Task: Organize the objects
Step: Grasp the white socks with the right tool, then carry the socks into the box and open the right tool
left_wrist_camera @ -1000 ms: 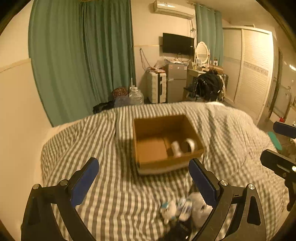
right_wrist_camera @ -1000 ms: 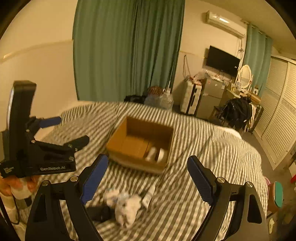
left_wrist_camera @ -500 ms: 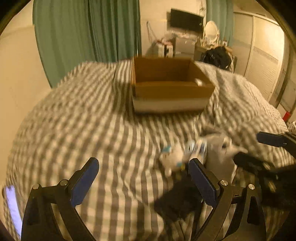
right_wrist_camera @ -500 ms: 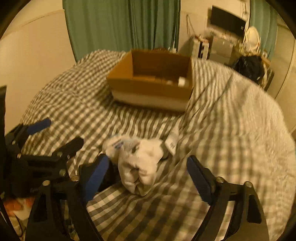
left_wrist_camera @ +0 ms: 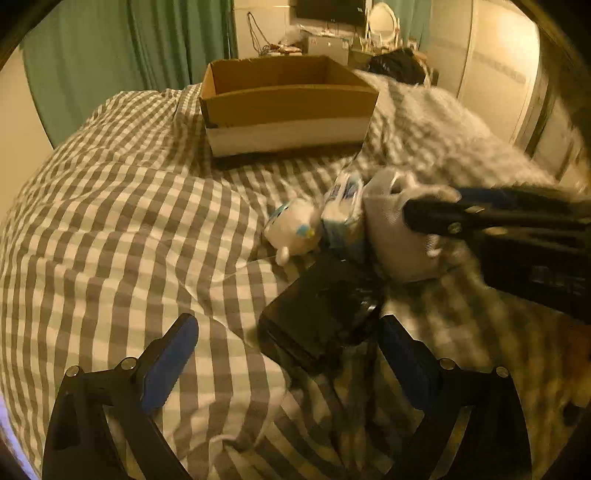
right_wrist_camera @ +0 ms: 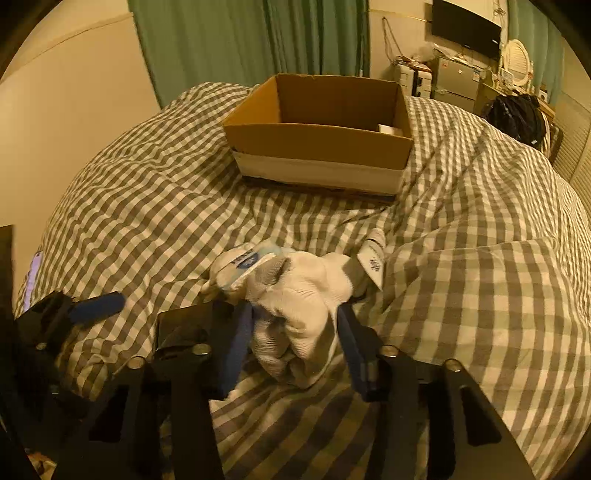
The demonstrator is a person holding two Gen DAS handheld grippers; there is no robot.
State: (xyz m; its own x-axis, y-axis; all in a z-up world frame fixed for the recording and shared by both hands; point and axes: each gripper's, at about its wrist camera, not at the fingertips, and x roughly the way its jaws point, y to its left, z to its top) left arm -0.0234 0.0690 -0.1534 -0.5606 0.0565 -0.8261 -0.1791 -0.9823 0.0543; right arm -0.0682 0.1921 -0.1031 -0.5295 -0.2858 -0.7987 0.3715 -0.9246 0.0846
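A cardboard box [left_wrist_camera: 288,107] [right_wrist_camera: 317,144] sits on the checked bed. In front of it lies a small pile: a white bundled sock [right_wrist_camera: 295,306] [left_wrist_camera: 399,236], a tissue pack [left_wrist_camera: 345,210] [right_wrist_camera: 243,262], a white plush toy [left_wrist_camera: 295,229], a black case [left_wrist_camera: 321,314] [right_wrist_camera: 184,325] and a white tube [right_wrist_camera: 373,258]. My right gripper [right_wrist_camera: 291,332] is shut on the white sock, its blue pads pressing both sides. My left gripper [left_wrist_camera: 288,354] is open, low over the bed, with the black case between its fingers but untouched.
The bed is covered by a grey and white checked duvet [left_wrist_camera: 129,221]. Green curtains [right_wrist_camera: 258,40] hang behind. A TV [right_wrist_camera: 465,22], a small fridge and a cluttered desk stand at the far wall. A white item [right_wrist_camera: 389,128] lies inside the box.
Both grippers dropped from high above the bed down to the pile. The right gripper closed from wide open onto the white sock. The left stayed open.
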